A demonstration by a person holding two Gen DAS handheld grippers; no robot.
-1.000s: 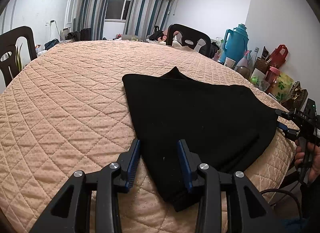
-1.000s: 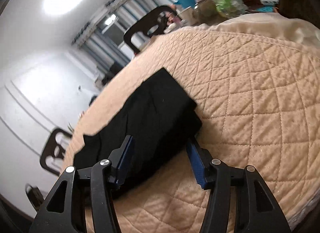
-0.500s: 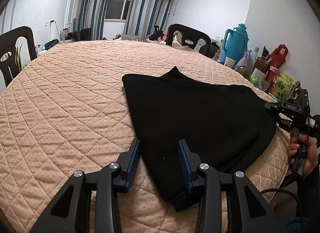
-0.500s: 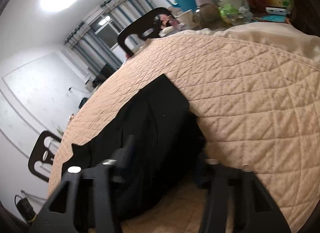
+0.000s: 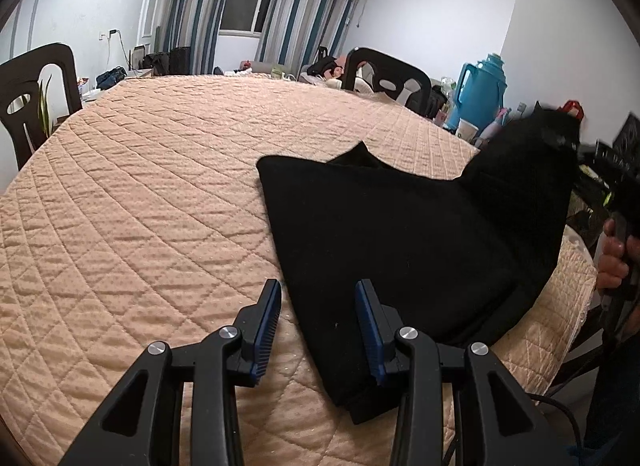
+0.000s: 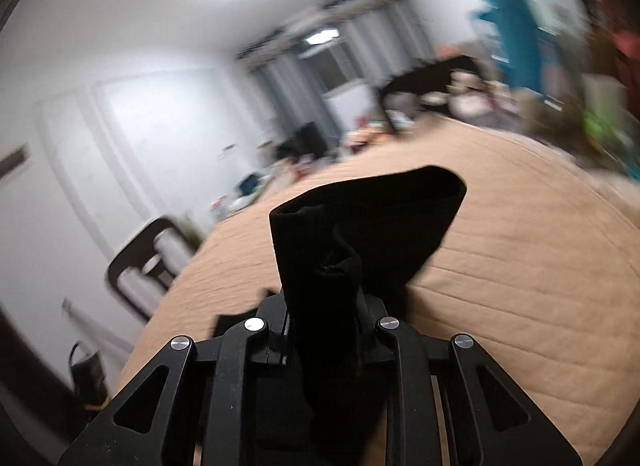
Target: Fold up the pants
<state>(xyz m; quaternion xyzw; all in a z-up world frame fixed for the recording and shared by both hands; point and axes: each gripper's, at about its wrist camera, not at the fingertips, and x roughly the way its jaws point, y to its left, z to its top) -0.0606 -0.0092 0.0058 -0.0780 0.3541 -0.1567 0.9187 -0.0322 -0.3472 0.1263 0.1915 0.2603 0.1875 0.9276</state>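
- Right tongs point(image 6: 324, 306) have just been closing and now clench a bunched end of the black knit pants point(image 5: 400, 250), raised off the worktop point(image 5: 140, 205), which wears a peach quilted cover.
- Left tongs point(image 5: 318, 322) stand released, straddling the pants' near edge without pinching it.
- Progress: the pants lie partly folded near the worktop's right edge; the lifted end is yet to be laid over.
- Beyond that edge: a teal thermos jug point(image 5: 480, 93), cups, dark chairs; nothing blocks the fold.
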